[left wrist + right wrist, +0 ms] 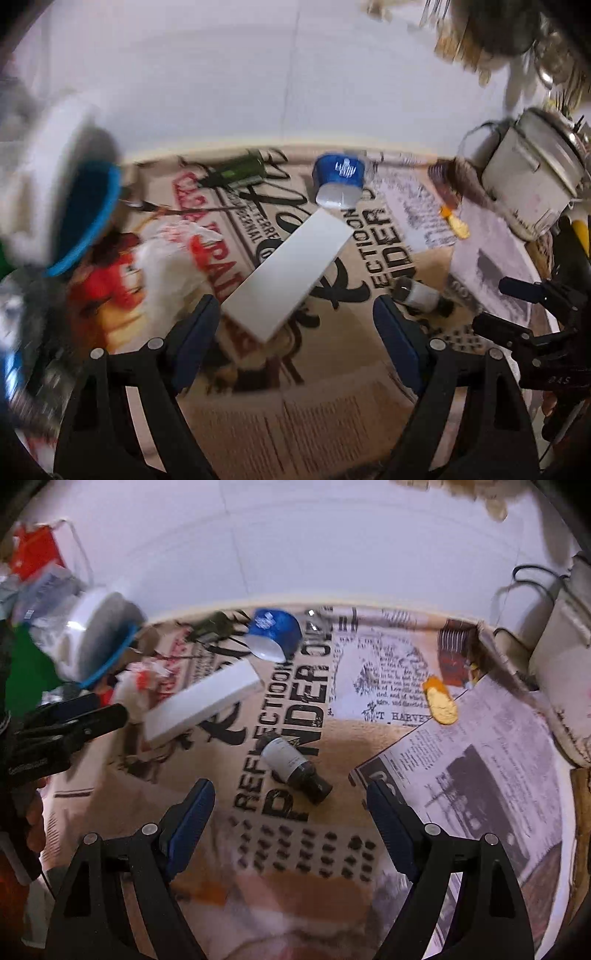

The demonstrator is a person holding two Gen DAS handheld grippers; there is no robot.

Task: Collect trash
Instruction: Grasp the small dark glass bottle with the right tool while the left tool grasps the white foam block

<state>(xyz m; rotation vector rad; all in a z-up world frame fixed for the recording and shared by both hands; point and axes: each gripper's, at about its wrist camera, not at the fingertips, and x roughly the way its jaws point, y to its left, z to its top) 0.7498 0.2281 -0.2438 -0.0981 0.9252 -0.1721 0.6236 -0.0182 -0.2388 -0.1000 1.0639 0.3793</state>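
Observation:
Trash lies on a newsprint-patterned tablecloth. A long white box lies just ahead of my left gripper, which is open and empty above it. A small dark bottle with a white label lies just ahead of my right gripper, also open and empty. A tipped blue cup lies near the wall. A crumpled white and red wrapper lies left of the box. A yellow scrap lies to the right.
A white bin with a blue rim stands at the left. A dark green object lies near the wall. A white rice cooker stands at the right with a newspaper sheet in front of it. Each view shows the other gripper at its edge.

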